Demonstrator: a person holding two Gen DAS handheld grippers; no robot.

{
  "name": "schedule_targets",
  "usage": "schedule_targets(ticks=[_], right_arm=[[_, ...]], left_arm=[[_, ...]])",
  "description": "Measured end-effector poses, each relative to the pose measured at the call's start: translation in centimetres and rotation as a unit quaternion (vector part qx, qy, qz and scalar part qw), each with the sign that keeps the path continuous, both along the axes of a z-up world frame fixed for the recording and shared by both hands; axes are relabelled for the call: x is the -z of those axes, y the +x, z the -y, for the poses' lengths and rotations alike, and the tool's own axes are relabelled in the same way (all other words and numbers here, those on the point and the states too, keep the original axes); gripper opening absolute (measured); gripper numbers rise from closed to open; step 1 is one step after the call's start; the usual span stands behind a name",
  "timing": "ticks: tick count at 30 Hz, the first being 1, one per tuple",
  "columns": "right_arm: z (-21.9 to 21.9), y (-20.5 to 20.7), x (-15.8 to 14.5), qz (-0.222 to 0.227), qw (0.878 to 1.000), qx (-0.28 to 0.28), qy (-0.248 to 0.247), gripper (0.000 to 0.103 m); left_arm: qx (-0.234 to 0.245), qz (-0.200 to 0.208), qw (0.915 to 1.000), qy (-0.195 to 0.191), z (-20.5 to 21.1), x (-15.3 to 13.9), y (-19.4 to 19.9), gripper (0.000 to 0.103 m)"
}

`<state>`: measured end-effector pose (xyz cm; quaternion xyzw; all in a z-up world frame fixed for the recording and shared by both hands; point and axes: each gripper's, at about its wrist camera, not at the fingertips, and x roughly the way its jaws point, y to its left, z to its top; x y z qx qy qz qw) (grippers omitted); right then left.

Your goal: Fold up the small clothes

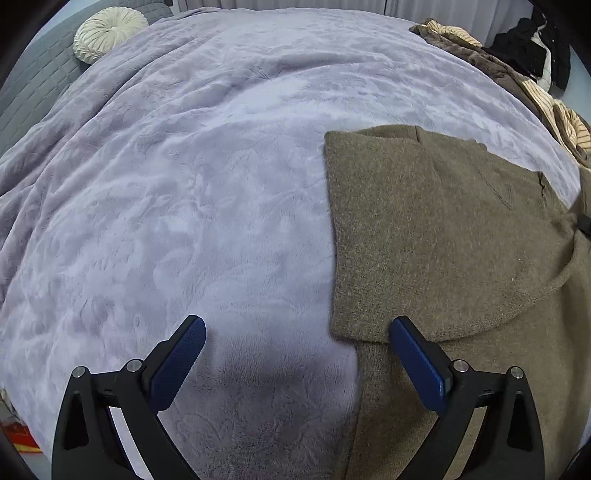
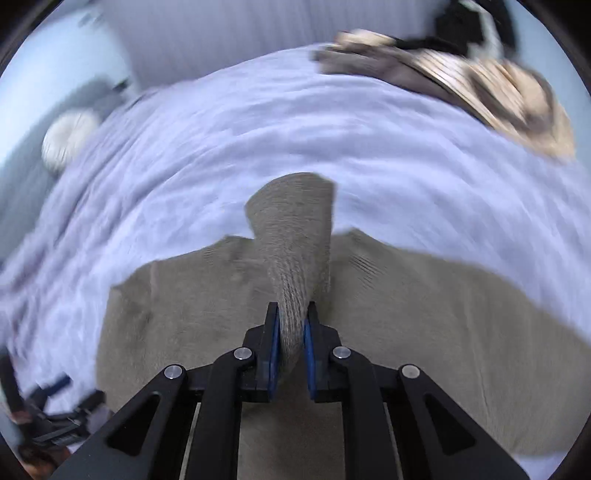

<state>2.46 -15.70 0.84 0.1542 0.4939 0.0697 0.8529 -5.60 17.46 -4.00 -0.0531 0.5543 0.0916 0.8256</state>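
Olive-brown knitted sweater [image 1: 443, 240] lies flat on the lilac plush blanket [image 1: 184, 184] that covers the bed, one sleeve already folded across its body. Its ribbed sleeve [image 2: 295, 236] is pinched between the blue pads of the right tongs [image 2: 292, 314] and lifted clear of the body, while the left tongs [image 1: 297, 328] hang wide apart and empty over the sweater's near edge. A round cream pleated cushion [image 1: 109, 32] and a heap of striped and dark clothes [image 1: 517, 66] sit at the bed's far side.

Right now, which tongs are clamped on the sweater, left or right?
The right tongs: their pads pinch a raised ribbed fold of the olive-brown sweater. The left tongs stand wide open, gripping nothing.
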Motion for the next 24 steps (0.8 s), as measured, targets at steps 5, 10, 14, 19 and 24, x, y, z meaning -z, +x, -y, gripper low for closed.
schedule_targets(ticks=[5, 10, 14, 19, 24], right_arm=[[5.5, -3.7, 5.4, -0.103, 0.983, 0.088, 0.120, 0.073], [7.4, -5.5, 5.6, -0.104, 0.961, 0.137, 0.215, 0.077], [7.7, -4.0, 6.4, -0.110, 0.955, 0.158, 0.227, 0.075], [6.3, -3.1, 5.9, -0.114, 0.967, 0.131, 0.187, 0.063], [5.4, -1.1, 3.8, -0.097, 0.981, 0.091, 0.140, 0.008]], left_arm=[[-0.009, -0.004, 1.0000, 0.001, 0.5, 0.5, 0.7, 0.100], [-0.001, 0.019, 0.9998, -0.003, 0.5, -1.6, 0.0, 0.100], [-0.013, 0.024, 0.9974, -0.066, -0.8, -2.3, 2.7, 0.100], [-0.029, -0.009, 0.9933, -0.111, -1.5, 0.4, 8.6, 0.093], [-0.052, 0.008, 0.9926, -0.110, -1.5, -0.4, 9.9, 0.027]])
